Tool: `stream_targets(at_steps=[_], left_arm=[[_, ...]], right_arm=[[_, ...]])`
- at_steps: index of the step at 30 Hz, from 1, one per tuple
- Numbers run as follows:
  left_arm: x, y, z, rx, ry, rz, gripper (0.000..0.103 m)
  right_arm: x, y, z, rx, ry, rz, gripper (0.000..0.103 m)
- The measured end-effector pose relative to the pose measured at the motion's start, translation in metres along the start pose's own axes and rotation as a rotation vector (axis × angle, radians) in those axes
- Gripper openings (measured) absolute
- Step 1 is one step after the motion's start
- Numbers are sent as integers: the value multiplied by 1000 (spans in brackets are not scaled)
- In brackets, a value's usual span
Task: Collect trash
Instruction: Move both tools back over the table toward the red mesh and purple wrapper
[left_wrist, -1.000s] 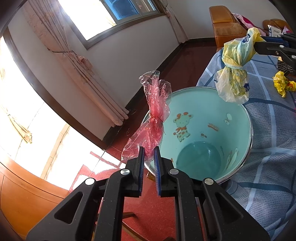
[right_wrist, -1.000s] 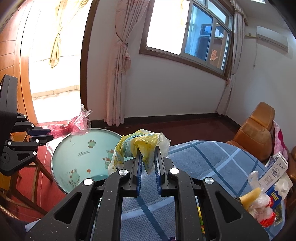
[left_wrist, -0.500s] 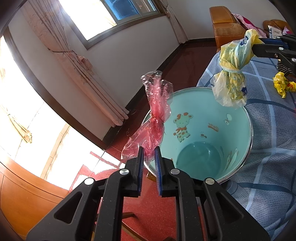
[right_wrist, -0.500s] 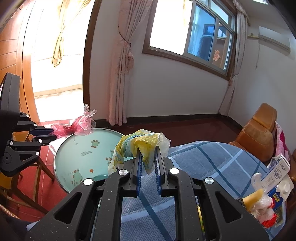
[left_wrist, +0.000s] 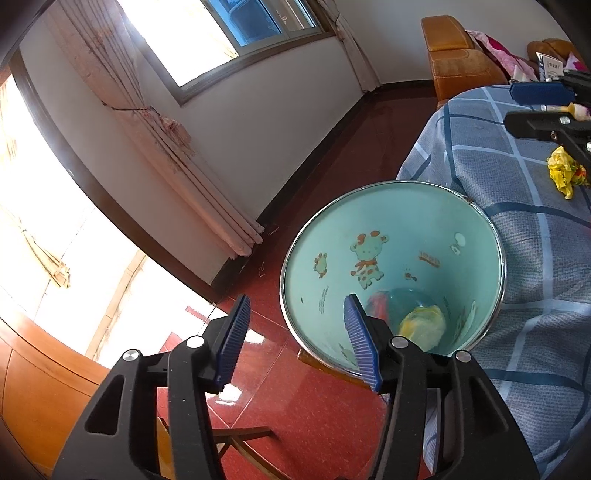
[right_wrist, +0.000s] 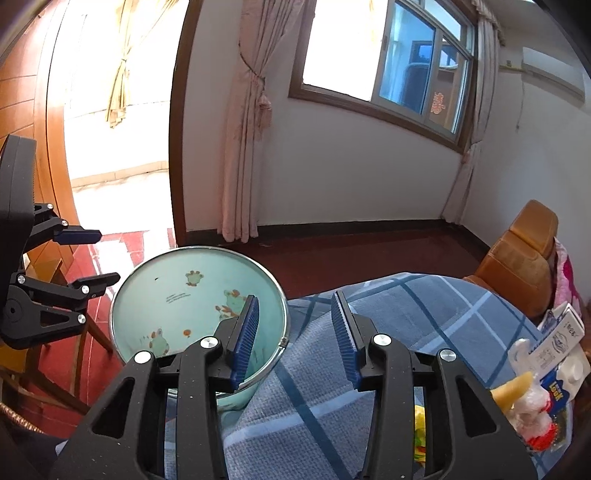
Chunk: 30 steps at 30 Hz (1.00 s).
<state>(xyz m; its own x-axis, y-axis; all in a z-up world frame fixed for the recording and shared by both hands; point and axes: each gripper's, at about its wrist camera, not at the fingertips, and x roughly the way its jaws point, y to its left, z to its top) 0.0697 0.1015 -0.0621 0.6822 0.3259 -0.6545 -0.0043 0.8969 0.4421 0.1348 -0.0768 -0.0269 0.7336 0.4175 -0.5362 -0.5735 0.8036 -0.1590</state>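
Both tongs stand empty above the trash bin, two bags lying at its bottom.

The left tongs (left_wrist: 293, 328) have just been opening and now gape with nothing between the blue pads; the right tongs (right_wrist: 293, 328) have likewise just opened, also holding nothing. Under them stands one teal bin (left_wrist: 391, 236) with cartoon animals on its inner wall, set on the red floor (left_wrist: 303, 413) against the edge of the worktop under a blue checked cloth (left_wrist: 524, 206). At the bin's bottom lie two bags: one yellow bag (left_wrist: 423, 326) and one red bag (left_wrist: 376, 306), the red one partly hidden behind a pad, so its shape is hard to make out. On the cloth, one crumpled yellow wrapper (left_wrist: 563, 175) lies well apart from the bin, and one milk carton (right_wrist: 561, 354) sits in a small heap of trash at the far edge.
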Motion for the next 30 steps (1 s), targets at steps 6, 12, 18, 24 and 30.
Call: stream_targets(at_steps=[6, 12, 18, 24, 30], left_arm=[[-3, -5, 1, 12, -3, -9, 53], [-10, -15, 4, 21, -17, -46, 54], [-18, -48, 3, 47, -28, -123, 58], [-38, -96, -4, 105, -51, -226, 65], [-55, -111, -5, 130, -83, -242, 76]], right_arm=[[-9, -3, -1, -1, 3, -19, 42], [-48, -26, -5, 49, -23, -65, 44], [-121, -92, -53, 201, -30, -249, 51], [-162, -110, -126, 340, 45, -334, 56], [-154, -61, -156, 338, 104, -213, 64]])
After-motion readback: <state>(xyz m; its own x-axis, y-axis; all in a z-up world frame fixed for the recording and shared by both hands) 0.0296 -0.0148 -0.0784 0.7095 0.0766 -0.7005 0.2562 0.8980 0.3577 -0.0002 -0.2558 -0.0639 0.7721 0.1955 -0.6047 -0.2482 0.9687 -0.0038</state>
